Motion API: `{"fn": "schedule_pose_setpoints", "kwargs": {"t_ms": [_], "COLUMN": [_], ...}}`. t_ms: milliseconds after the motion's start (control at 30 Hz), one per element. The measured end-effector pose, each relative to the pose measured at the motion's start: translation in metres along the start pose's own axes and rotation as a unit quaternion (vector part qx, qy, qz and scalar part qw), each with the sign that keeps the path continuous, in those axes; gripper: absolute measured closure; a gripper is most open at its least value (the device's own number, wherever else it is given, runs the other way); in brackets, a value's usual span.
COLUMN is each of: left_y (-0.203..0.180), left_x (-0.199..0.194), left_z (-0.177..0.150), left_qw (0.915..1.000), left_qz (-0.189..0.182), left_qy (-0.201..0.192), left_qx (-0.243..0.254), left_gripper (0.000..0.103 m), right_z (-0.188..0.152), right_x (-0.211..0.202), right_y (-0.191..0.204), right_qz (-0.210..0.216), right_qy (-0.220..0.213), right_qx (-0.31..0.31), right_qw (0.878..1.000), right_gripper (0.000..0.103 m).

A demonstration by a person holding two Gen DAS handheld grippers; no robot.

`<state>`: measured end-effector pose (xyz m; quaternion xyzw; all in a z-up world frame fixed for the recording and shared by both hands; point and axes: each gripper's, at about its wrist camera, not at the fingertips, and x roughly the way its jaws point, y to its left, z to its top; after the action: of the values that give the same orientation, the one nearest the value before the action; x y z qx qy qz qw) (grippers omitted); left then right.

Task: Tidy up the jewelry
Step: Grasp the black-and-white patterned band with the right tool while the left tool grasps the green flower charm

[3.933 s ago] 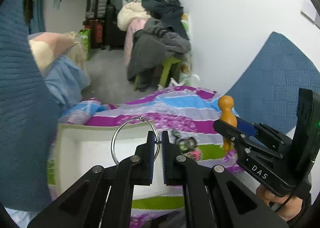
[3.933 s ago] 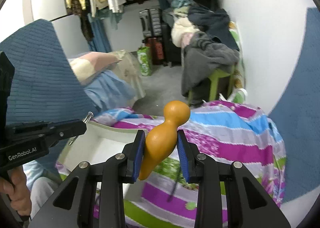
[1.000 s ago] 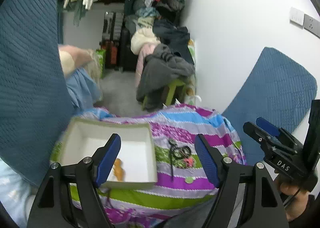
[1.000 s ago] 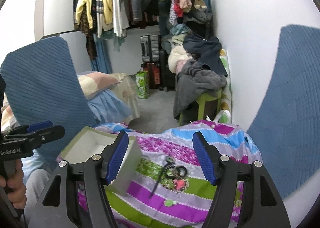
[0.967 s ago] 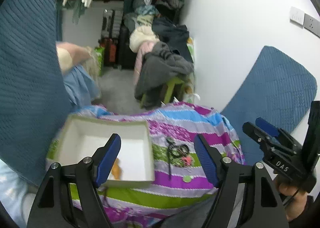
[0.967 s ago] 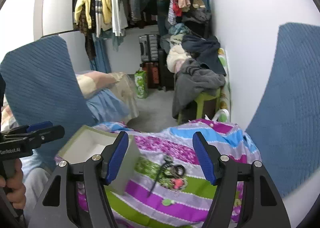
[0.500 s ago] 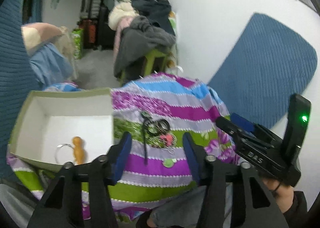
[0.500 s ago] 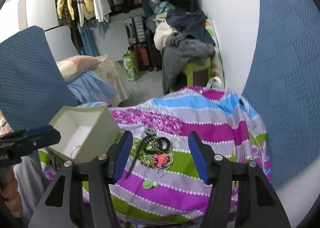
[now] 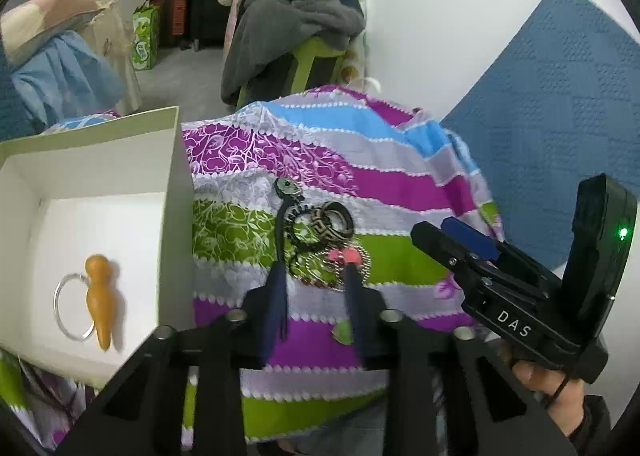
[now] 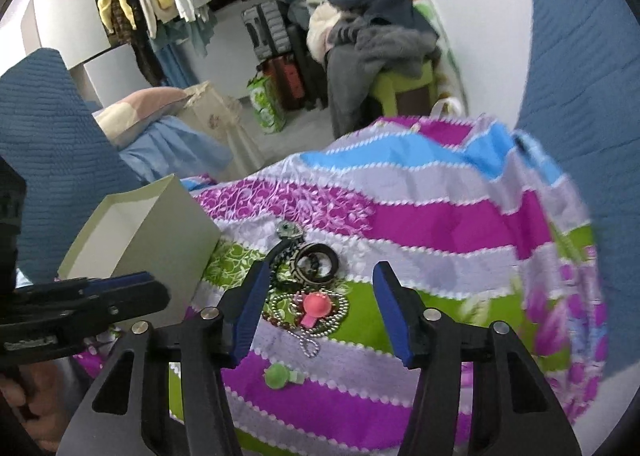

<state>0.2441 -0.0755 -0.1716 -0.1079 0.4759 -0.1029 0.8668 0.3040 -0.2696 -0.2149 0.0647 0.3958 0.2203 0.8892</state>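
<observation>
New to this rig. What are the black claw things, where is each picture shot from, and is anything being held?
There is no robot here: a person holds a two-finger gripper in each hand, and each gripper carries a fisheye camera that looks out along its own fingers.

In the left wrist view the left gripper fills the bottom, and the right gripper shows at the right edge with the hand that holds it. The right wrist view looks past the right gripper's fingers.

A striped cloth covers the surface. On it lies a jewelry pile: dark rings, a bead chain, a pink piece. A small green piece lies nearer the camera.

The white box holds an orange gourd pendant on a metal ring.

Neither gripper holds anything. Both have just been closing, and nothing is gripped between their fingers.
</observation>
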Motion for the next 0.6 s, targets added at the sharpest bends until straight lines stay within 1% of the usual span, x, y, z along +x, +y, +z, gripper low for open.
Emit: {"fn": "schedule_pose_setpoints", "kwargs": {"t_ms": [167,233,300,367,400,467,500,600], "left_y": [0.001,0.002,0.005,0.006,0.004,0.002,0.003,0.002], "left_x": [0.024,0.034,0.046,0.056,0.059,0.066,0.071,0.079], "left_z": [0.016,0.019,0.022,0.024,0.024,0.025,0.025,0.026], "left_qw": [0.9998,0.9995,0.9994,0.9991,0.9989,0.9984,0.9982,0.9978], "left_qz": [0.013,0.022,0.017,0.025,0.031,0.040,0.042,0.048], "left_qy": [0.011,0.016,0.029,0.034,0.033,0.037,0.042,0.045], "left_qx": [0.010,0.012,0.003,0.004,0.010,0.012,0.010,0.010], "left_gripper": [0.079,0.079,0.079,0.079,0.079,0.079,0.079,0.079], "right_z": [0.006,0.007,0.007,0.007,0.006,0.005,0.004,0.004], "right_x": [0.042,0.060,0.075,0.080,0.091,0.100,0.104,0.109], "right_y": [-0.006,-0.007,-0.007,-0.008,-0.008,-0.005,-0.003,-0.002], "right_qz": [0.029,0.031,0.027,0.025,0.024,0.025,0.023,0.022], "right_qy": [0.043,0.064,0.082,0.087,0.099,0.110,0.114,0.114], "right_qx": [0.006,0.003,-0.001,-0.004,-0.012,-0.023,-0.031,-0.047], "right_qw": [0.999,0.997,0.996,0.996,0.995,0.993,0.993,0.992], "right_gripper": [0.051,0.051,0.051,0.051,0.051,0.051,0.053,0.066]}}
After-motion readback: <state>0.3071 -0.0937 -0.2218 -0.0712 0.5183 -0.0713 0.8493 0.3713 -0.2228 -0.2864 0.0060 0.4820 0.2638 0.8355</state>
